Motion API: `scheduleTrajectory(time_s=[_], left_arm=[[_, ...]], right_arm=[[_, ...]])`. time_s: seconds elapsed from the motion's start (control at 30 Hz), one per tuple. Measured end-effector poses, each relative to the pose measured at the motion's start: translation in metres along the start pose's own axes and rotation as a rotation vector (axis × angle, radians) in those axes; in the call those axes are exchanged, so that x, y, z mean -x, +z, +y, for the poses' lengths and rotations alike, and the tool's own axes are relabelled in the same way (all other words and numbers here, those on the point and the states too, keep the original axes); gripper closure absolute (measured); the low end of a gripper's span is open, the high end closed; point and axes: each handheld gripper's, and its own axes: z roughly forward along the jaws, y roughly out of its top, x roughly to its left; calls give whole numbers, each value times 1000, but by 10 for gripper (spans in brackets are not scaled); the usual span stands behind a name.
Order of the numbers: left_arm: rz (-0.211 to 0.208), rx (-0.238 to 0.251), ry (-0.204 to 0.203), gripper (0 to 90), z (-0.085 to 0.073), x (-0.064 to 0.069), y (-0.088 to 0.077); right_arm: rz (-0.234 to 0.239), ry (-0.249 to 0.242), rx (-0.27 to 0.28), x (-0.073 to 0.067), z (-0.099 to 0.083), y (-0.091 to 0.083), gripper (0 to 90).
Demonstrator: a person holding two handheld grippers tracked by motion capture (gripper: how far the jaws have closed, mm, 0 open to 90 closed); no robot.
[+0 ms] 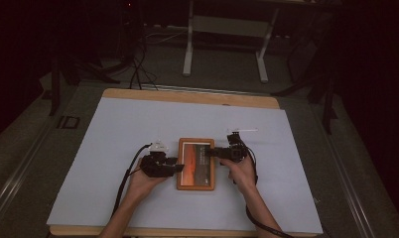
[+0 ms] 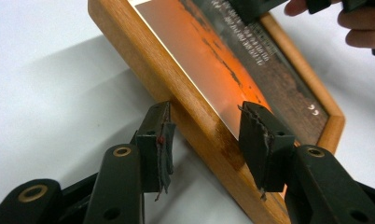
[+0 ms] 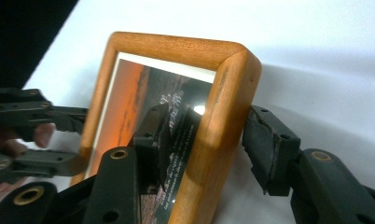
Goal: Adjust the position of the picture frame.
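Observation:
A wooden picture frame holding an orange and dark photo lies flat on the pale sheet. My left gripper is at the frame's left rail. In the left gripper view the frame's rail runs between the open jaws of the left gripper, one pad outside the wood and one over the glass. My right gripper is at the right rail near the far corner. In the right gripper view the right gripper straddles the frame's rail the same way, open, with a gap on the glass side.
The sheet covers a wooden table with bare room all round the frame. A small white object lies just beyond my right gripper. Past the table stand white stand legs and floor cables.

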Motion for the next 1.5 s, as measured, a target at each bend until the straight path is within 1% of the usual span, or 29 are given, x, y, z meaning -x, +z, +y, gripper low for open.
scheduleTrajectory(time_s=[0.07,0.2,0.3,0.37,0.47,0.57,0.67,0.77,0.87,0.97,1.07,1.13,1.23,1.27,1.33,1.5], left_arm=[[11,3,4,548,1,1,0],[22,-1,13,546,1,2,1],[40,9,15,550,2,3,2],[42,12,21,553,3,3,3],[44,21,17,558,3,2,3],[44,23,19,558,3,2,3],[48,24,26,558,3,3,3],[45,32,31,558,3,3,1],[31,49,34,557,4,4,-2],[34,65,36,548,5,5,-6],[46,78,33,542,5,5,-11],[52,89,25,540,5,4,-13],[63,110,25,535,6,4,-18],[67,115,24,534,6,3,-19],[71,125,21,532,6,3,-22],[77,136,21,527,7,3,-27]], right_arm=[[2,2,5,2,-1,1,519],[-6,-1,8,1,-2,0,516],[-11,-2,10,0,-3,-1,516],[-10,3,12,1,-4,-1,516],[-3,8,18,2,-5,-1,518],[3,-1,15,3,-6,-2,514],[0,-23,22,2,-8,-2,495],[-32,-77,36,-1,-12,-5,497],[-70,-129,34,-5,-15,-8,489],[-104,-165,42,-6,-15,-13,487],[-113,-182,58,-5,-17,-21,479],[-139,-194,69,-4,-19,-26,481],[-156,-195,87,-2,-19,-33,474],[-173,-199,92,-3,-19,-34,473],[-195,-210,100,-4,-19,-37,484],[-219,-262,106,-13,-18,-41,498]])
